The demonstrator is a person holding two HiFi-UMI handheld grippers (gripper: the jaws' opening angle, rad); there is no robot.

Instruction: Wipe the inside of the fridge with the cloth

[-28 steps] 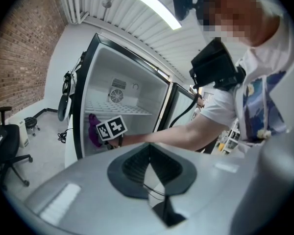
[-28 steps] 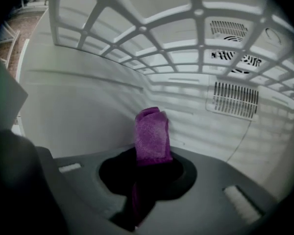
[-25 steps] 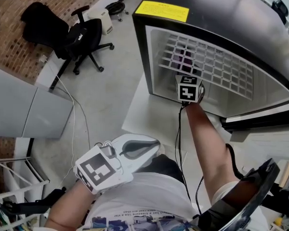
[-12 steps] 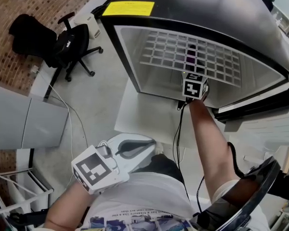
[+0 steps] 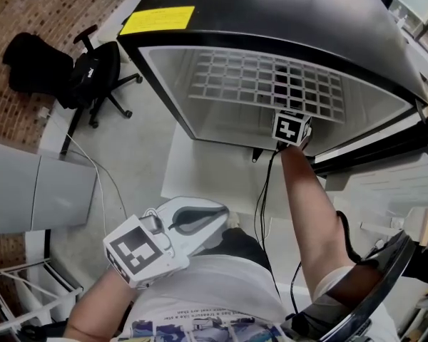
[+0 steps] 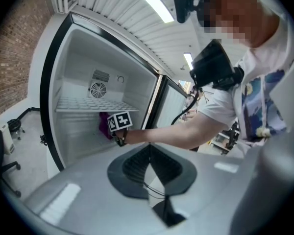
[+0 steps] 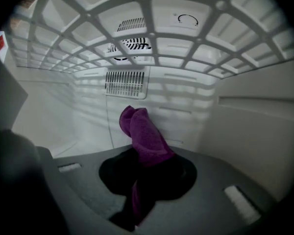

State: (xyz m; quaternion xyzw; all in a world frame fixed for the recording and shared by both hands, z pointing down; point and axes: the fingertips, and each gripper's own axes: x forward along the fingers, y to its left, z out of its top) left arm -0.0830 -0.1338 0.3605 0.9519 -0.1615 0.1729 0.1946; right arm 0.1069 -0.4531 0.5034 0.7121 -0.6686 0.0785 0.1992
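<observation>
Purple cloth (image 7: 146,136) was pinched in the right gripper (image 7: 143,173), its jaws closed on it, under the wire shelf (image 7: 152,38) inside the fridge (image 5: 271,9), seemingly short of the back wall (image 7: 196,109). The left gripper (image 6: 148,166) hung outside, jaws together, holding nothing.

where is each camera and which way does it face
Head view: above, looking down at open fridge; left gripper, right arm.
Left gripper view: outside, facing the fridge; own shut jaws, right arm.
Right gripper view: inside, under wire shelf, facing back wall; jaws clamp cloth.
Shared: both gripper views show cloth.
</observation>
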